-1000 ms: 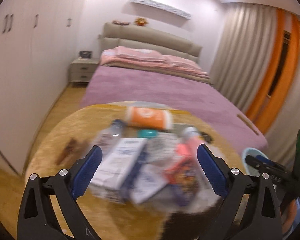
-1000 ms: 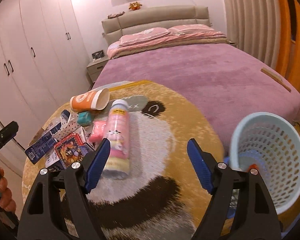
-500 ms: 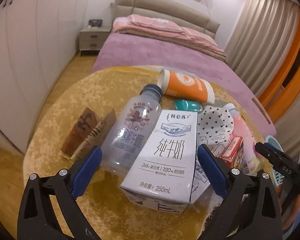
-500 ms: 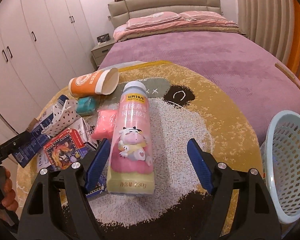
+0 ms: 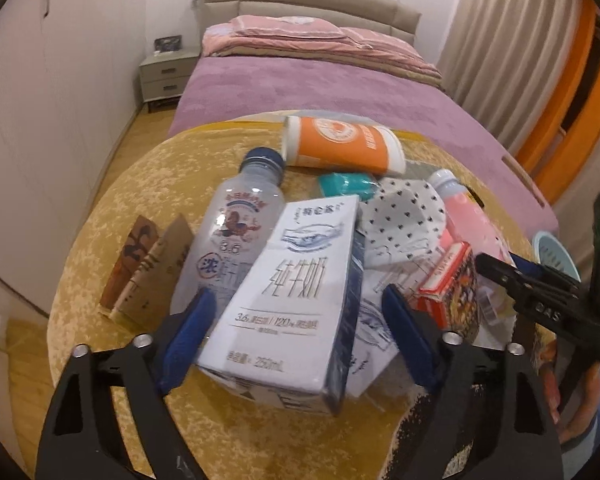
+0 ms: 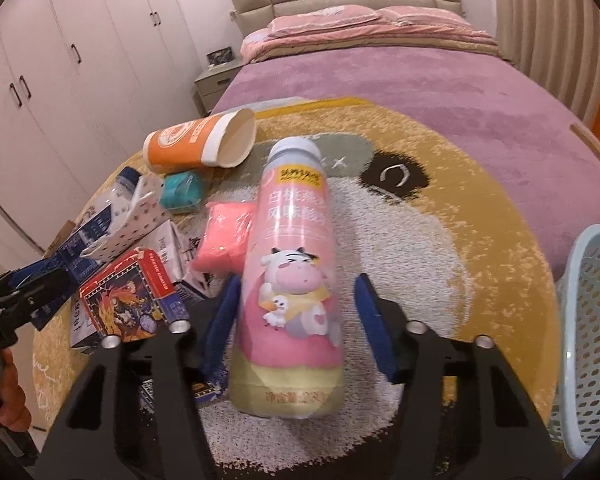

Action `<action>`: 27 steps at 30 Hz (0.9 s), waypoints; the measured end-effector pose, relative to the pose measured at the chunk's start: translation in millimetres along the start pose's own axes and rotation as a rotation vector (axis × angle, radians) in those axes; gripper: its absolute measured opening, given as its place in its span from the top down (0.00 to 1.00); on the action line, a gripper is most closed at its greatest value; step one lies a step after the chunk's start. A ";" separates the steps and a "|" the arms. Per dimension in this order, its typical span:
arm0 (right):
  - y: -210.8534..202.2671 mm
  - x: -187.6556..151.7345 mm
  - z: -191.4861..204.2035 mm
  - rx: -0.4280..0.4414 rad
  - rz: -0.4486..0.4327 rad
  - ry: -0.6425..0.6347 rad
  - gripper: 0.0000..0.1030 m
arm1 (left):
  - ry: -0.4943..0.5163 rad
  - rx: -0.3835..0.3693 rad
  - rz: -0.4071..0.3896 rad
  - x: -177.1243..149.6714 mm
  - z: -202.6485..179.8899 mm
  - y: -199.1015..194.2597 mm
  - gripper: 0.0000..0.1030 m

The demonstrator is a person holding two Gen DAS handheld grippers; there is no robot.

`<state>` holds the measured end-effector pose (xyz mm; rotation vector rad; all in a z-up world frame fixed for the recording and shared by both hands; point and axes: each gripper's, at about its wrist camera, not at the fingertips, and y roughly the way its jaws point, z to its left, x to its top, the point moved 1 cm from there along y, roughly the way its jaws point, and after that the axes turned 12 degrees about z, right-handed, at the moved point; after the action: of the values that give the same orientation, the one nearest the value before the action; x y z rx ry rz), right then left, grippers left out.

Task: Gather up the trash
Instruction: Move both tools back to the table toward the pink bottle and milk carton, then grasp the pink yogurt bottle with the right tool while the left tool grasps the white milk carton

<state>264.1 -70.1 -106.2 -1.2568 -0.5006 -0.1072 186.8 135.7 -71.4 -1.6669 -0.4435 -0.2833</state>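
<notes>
A: Item one, left gripper (image 5: 296, 332)?
B: Fingers (image 5: 188, 336) parted, having just been closing, set either side of the white milk carton (image 5: 288, 304). Neither pad visibly presses it; the right pad stands off from the carton's dark side. Not gripped.

A: Carton's location?
B: Lying on the round yellow rug (image 5: 112, 216), partly over a second flattened carton, with a clear water bottle (image 5: 236, 224) touching its left side.

A: Item two, right gripper (image 6: 298, 320)?
B: Fingers (image 6: 374, 336) also parted, having just been closing, straddling the pink yoghurt bottle (image 6: 292, 280). A gap shows on the right; on the left the pad is close, contact uncertain. Not clamped.

A: Bottle's location?
B: Lying on the rug's white panda patch, cap pointing toward the purple bed (image 6: 420, 80).

A: Remaining trash?
B: Orange paper cup (image 6: 200, 144) on its side; teal packet (image 6: 180, 192); pink packet (image 6: 224, 240) touching the bottle; dotted paper bag (image 5: 400, 224); red illustrated box (image 6: 128, 300); brown cardboard piece (image 5: 148, 264) at the pile's left edge.

A: Receptacle?
B: Pale blue perforated basket (image 6: 588, 340), on the rug's right edge, apart from the pile.
</notes>
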 end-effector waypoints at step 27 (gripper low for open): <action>-57.5 -20.2 -19.6 0.019 -0.104 0.016 0.55 | 0.036 -0.107 -0.166 0.1 -38.2 -40.4 0.49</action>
<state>232.2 -110.6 -68.2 -1.2108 -0.5522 -0.1998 171.5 102.1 -29.9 -1.7285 -0.5485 -0.4657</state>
